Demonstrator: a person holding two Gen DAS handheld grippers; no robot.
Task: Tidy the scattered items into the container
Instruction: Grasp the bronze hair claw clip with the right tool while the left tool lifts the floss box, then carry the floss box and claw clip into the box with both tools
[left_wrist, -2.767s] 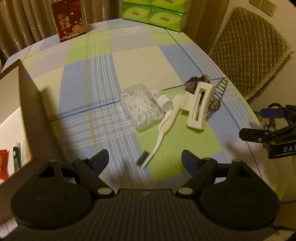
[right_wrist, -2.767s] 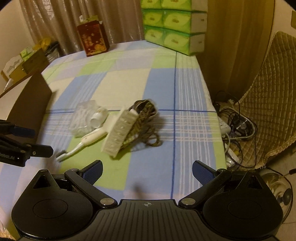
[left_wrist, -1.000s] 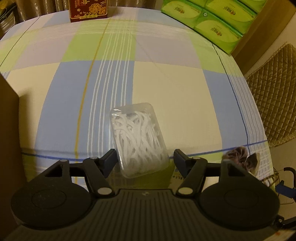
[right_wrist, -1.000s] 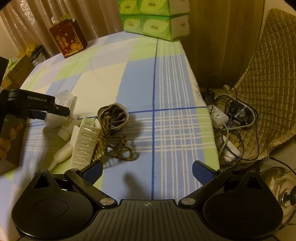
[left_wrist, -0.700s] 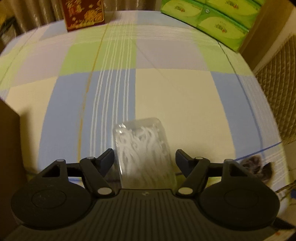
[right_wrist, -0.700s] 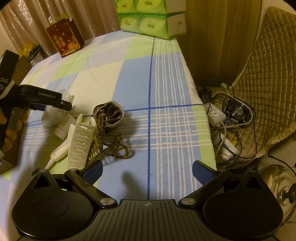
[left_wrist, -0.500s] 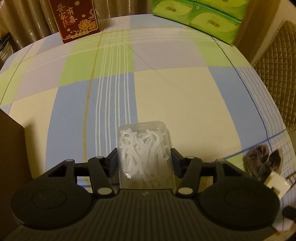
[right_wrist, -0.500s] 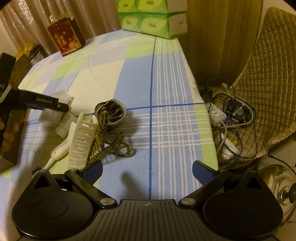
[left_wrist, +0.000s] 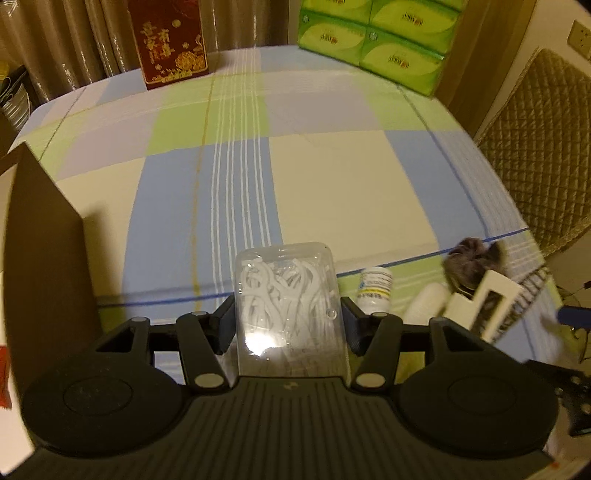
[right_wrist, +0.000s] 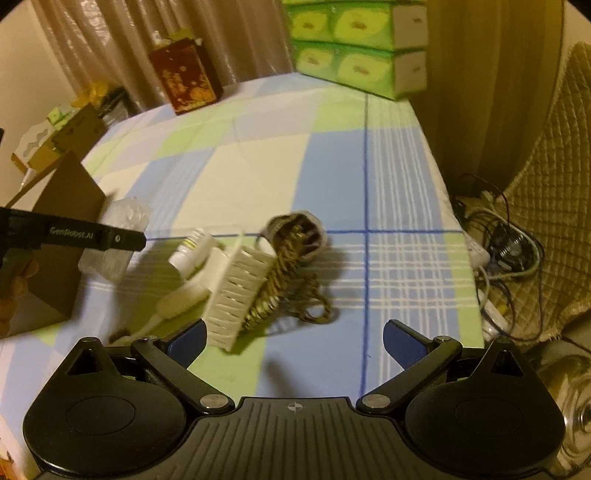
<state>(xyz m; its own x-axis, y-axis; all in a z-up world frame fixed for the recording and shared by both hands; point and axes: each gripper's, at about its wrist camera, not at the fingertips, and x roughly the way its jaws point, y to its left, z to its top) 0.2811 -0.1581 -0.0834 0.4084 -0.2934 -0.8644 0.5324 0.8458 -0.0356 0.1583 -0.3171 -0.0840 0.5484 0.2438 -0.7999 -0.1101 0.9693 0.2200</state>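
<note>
Left gripper (left_wrist: 288, 317): fingers (left_wrist: 226, 322) clamped on the two long sides of the clear plastic box (left_wrist: 290, 306) of white floss picks, bottom centre of the left wrist view. In the right wrist view the same box (right_wrist: 118, 236) shows at mid-left, seemingly clear of the table (right_wrist: 258, 177), just beside the cardboard box (right_wrist: 70, 206) that I take to be the container.

Handling, judged: box is thin-walled clear plastic, light, smooth, probably slippery and a little springy. Side-wall grip near the middle looks right; squeezing harder risks popping the lid or bowing the walls. The loose picks could shift the weight a little if the box tips.

Right gripper (right_wrist: 293, 341): fingers spread wide, nothing between them, hovering at the bottom of its own view above the remaining pile.

Pile, centre of right wrist view:
- white hair claw clip (right_wrist: 236, 291): rigid, take by its spine.
- braided cord (right_wrist: 291, 288): limp, will trail, pinch at the bundle.
- small white bottle (right_wrist: 192, 251): round, may roll.
- white brush (right_wrist: 177, 302): slim, hold mid-handle.
</note>
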